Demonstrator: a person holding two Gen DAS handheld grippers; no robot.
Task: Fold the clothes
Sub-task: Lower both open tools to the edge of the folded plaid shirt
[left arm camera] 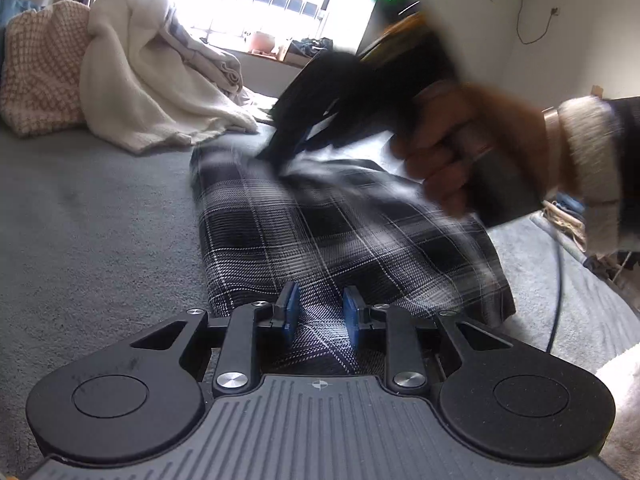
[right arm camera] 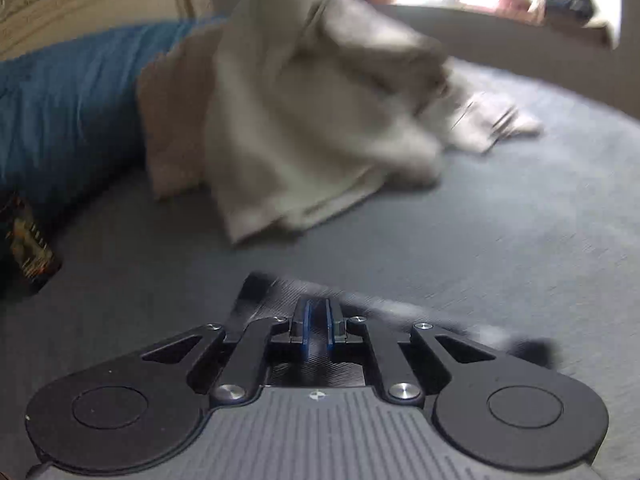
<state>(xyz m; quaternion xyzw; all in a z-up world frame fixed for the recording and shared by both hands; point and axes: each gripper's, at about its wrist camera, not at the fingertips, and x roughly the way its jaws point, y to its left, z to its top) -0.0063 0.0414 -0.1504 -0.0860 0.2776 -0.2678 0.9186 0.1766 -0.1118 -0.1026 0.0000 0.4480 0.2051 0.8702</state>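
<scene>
In the left wrist view, the jaws of the left gripper [left arm camera: 319,310] are seen apart, poised over the near edge of the plaid garment [left arm camera: 320,232], nothing pinched between the blue pads [left arm camera: 292,306]. The garment is spread in a long strip on the grey bedspread [left arm camera: 92,220]. Its far end is blurred beneath the right gripper [left arm camera: 304,116], gripped by the person's hand [left arm camera: 460,148].

In the right wrist view, the jaws are drawn nearly together on dark plaid cloth, the right gripper [right arm camera: 317,326] evidently clamped on it. A cream blanket [right arm camera: 300,120] is heaped beyond.

The fabric is judged light, soft and limp; an edge or corner is best pinched.
</scene>
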